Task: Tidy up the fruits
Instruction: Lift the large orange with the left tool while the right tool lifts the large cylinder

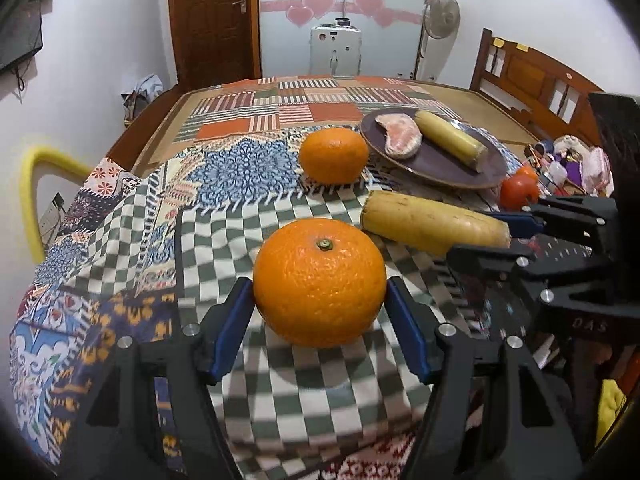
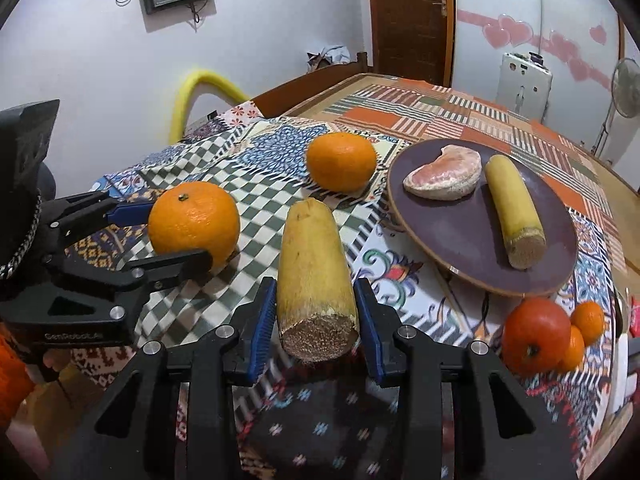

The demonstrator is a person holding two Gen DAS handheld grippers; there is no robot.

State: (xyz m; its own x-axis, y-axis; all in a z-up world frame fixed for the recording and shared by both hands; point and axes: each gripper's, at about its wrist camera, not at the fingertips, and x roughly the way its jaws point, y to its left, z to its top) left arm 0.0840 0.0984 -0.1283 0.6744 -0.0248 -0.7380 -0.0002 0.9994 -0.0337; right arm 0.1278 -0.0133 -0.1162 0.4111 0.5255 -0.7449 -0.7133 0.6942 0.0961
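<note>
Left wrist view: left gripper [image 1: 320,304] fingers bracket an orange [image 1: 319,282]; right gripper [image 2: 316,316] clasps a banana piece [image 2: 314,276] — plate [image 2: 440,252] half-filled, several fruits unsorted.

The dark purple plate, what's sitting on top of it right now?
On the dark purple round plate lie two things: a pink peeled pomelo segment and a yellow banana piece with a cut end, side by side. What the plate surface beneath them holds is covered.
</note>
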